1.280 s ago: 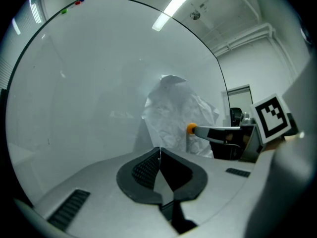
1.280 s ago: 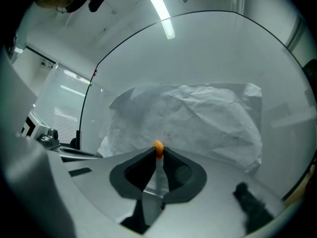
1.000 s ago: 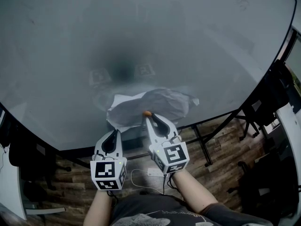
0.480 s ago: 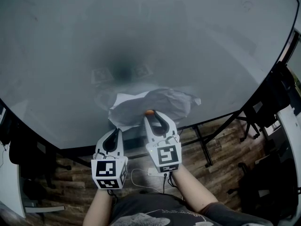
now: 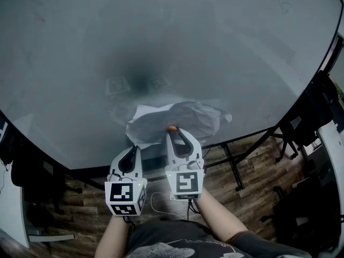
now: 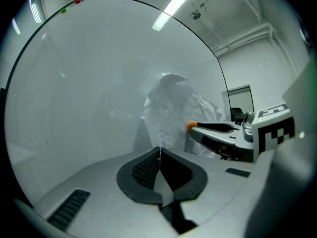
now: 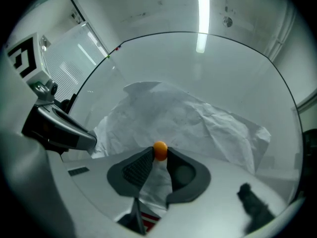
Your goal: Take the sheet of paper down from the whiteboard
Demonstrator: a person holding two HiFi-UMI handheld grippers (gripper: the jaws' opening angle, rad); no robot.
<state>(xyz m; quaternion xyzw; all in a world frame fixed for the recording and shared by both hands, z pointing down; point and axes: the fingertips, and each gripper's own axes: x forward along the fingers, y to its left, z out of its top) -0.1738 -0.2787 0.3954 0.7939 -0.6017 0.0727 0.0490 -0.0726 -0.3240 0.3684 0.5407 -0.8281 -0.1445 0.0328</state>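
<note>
1. The left tool [image 6: 159, 150] is pressing its jaws fully together. They are pinching the lower corner of the sheet of paper [image 5: 183, 120], and a thin white sliver is running out from between the tips.
2. The sheet of paper is lying crumpled against the whiteboard [image 5: 161, 36], straight ahead of both tools. From the left tool's tips it is spreading upward and off to that tool's right, bulging away from the board in loose folds.
3. The right tool [image 7: 159, 155] is holding its jaws apart, and they have just been opening.
4. A small orange magnet [image 7: 160, 150] is sitting in the gap at the very tips of the right tool, against the paper. Whether the tips are pressing on it is not clear, though the pads behind them are gripping nothing.
5. The right tool is sitting just beside the left tool, on its right. It is reaching slightly further toward the board, so its tips are lying over the middle of the sheet's lower edge.
6. Both tools are pointing roughly level at the board, with their marker cubes facing back toward the person.
7. Behind the right tool, the person's forearm [image 5: 223, 222] is showing.
8. Below both tools, the whiteboard's dark stand [image 5: 228, 160] is standing on a wooden floor [image 5: 252, 168].
</note>
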